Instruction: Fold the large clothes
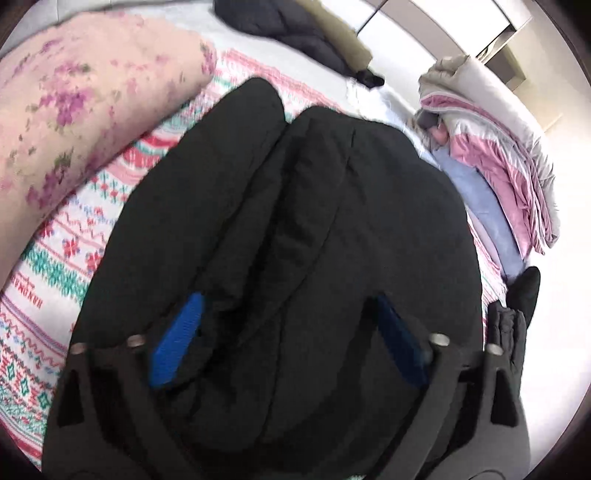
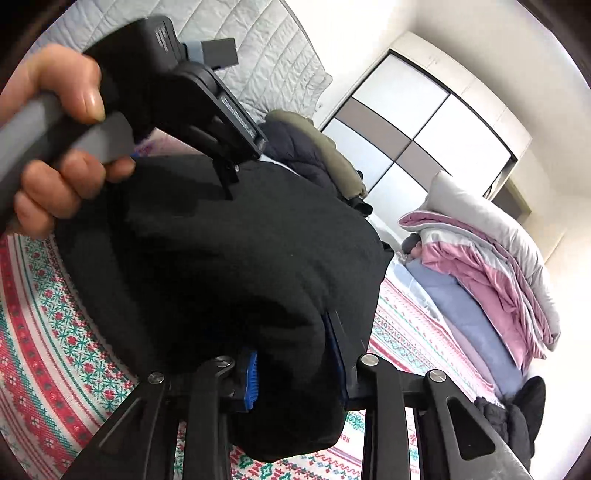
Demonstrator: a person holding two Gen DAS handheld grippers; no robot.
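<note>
A black padded jacket (image 1: pixel 295 203) lies bundled on the patterned bedspread (image 1: pixel 55 258). In the left wrist view my left gripper (image 1: pixel 288 343) straddles its near end, with thick folds filling the gap between the blue pads (image 1: pixel 177 343), which press its sides. In the right wrist view the jacket (image 2: pixel 221 258) bulges up in front of the camera. My right gripper (image 2: pixel 295 365) is shut on a thick fold of it, and a blue pad (image 2: pixel 251 376) shows at the fabric's edge. A hand (image 2: pixel 55 147) holds the left gripper's handle at the upper left.
A floral pink pillow (image 1: pixel 74 110) lies at the left. A pink and grey duvet (image 1: pixel 498 166) is heaped at the right over a blue sheet (image 1: pixel 480 206). Dark and olive garments (image 1: pixel 295 29) sit at the far side, another black garment (image 1: pixel 513 325) at the right edge. A wardrobe (image 2: pixel 424 122) stands behind.
</note>
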